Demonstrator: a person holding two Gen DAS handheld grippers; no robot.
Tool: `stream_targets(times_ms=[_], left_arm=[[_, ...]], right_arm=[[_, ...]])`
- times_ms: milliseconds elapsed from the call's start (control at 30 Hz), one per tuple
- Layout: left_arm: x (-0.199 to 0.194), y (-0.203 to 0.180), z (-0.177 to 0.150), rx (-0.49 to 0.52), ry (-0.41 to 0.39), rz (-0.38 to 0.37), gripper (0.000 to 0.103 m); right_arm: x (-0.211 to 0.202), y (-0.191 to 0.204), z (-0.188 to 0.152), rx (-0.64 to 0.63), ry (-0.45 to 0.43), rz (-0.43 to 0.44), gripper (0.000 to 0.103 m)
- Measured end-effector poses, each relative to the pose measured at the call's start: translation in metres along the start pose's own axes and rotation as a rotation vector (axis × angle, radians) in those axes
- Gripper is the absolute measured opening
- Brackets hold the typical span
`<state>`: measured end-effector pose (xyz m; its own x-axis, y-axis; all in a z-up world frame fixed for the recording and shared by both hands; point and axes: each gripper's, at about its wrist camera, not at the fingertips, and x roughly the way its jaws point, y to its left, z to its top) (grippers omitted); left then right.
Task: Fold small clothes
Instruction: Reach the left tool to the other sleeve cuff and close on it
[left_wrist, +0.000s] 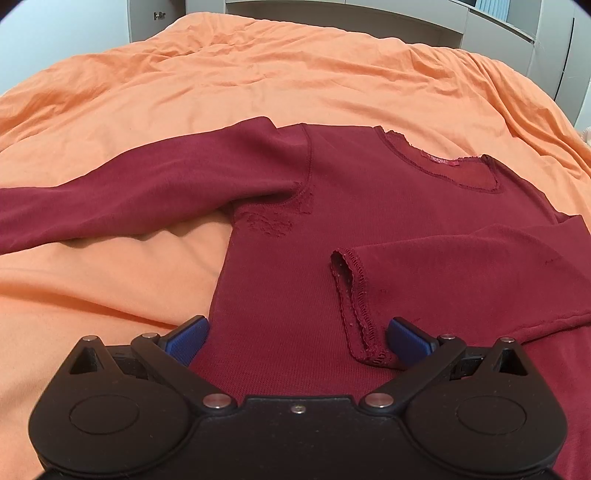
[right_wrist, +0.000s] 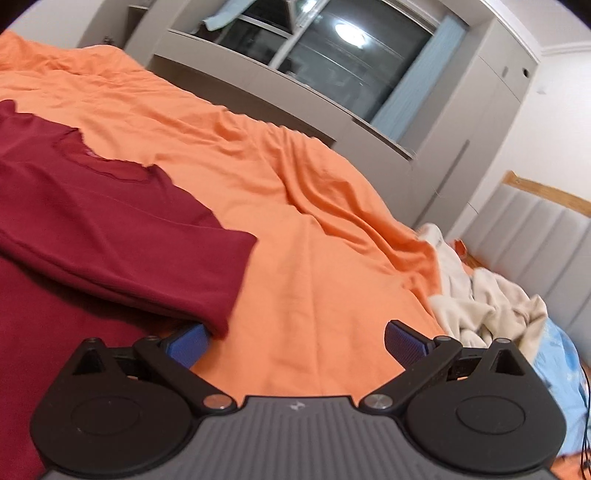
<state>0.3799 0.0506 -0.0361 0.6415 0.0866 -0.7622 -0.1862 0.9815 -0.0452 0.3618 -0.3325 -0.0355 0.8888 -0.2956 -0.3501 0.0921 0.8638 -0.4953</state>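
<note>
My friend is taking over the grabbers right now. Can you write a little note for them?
Left gripper: jaws open, holding nothing, over the dark red long-sleeved knit shirt.
Right gripper: jaws open, holding nothing, at the shirt's edge.
The shirt lies flat on the orange bedspread.
Done: one sleeve folded across the body.
Left: the other sleeve, spread sideways, then the body.

bed: orange duvet (right_wrist: 314, 229), creased, fills centre | 12 o'clock: dark window (right_wrist: 351, 62) reflecting a ceiling lamp (right_wrist: 347, 29), grey sill below | 1 o'clock: pale blue curtain (right_wrist: 417, 74) | 3 o'clock: grey padded headboard (right_wrist: 535, 236), wood-topped | 4 o'clock: cream blanket (right_wrist: 480, 295)
</note>
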Motion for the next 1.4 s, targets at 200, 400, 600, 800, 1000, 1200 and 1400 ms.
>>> stream_targets(times_ms=[200, 400, 600, 800, 1000, 1200, 1400], left_arm=[[0.0, -0.001, -0.001, 0.003, 0.001, 0.002, 0.103], [0.001, -0.002, -0.001, 0.005, 0.003, 0.004, 0.103], [0.002, -0.003, -0.002, 0.015, 0.001, 0.011, 0.103], [0.002, -0.003, -0.002, 0.016, 0.002, 0.011, 0.103], [0.002, -0.003, -0.002, 0.017, 0.004, 0.011, 0.103], [-0.009, 0.008, 0.003, -0.028, -0.001, -0.059, 0.102], [-0.04, 0.051, 0.013, -0.135, -0.045, -0.125, 0.102]], right_arm=[[0.009, -0.007, -0.006, 0.04, 0.063, -0.018, 0.103], [0.004, -0.002, -0.006, 0.017, 0.041, 0.068, 0.103], [0.01, 0.002, 0.004, 0.034, -0.031, 0.078, 0.103], [0.023, -0.016, 0.003, 0.162, 0.042, 0.038, 0.103], [0.025, -0.018, 0.0, 0.185, 0.101, 0.061, 0.103], [0.013, -0.013, 0.005, 0.137, 0.152, 0.122, 0.103], [-0.015, -0.017, 0.014, 0.106, 0.202, 0.197, 0.103]])
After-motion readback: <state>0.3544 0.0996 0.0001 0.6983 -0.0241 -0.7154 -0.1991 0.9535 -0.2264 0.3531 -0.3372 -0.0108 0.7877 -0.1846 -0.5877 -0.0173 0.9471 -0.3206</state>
